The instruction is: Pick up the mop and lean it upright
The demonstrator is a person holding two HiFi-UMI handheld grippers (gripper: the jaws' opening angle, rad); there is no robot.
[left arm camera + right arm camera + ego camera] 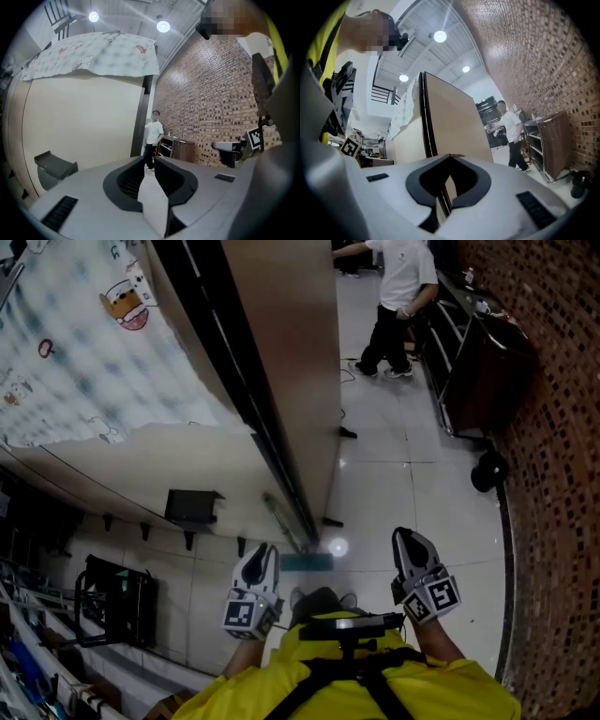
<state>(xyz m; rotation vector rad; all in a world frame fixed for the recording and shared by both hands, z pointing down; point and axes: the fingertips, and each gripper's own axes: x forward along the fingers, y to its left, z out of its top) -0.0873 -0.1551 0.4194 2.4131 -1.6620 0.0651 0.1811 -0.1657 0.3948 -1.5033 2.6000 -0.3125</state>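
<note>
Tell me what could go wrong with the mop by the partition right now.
1. The mop has its flat head on glossy floor tiles, so the head could slide out and the handle could drop.
2. Its handle seems to lean near the end of the partition and might roll off that edge.
3. The left claw and the right claw are both empty and off the mop, so nothing would catch it.

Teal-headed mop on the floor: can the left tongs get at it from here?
Probably yes. The teal-headed mop lies flat just ahead of the left tongs, with nothing between them, and their jaws stand apart and empty. The tan partition wall beside its grey handle may crowd the approach.
</note>
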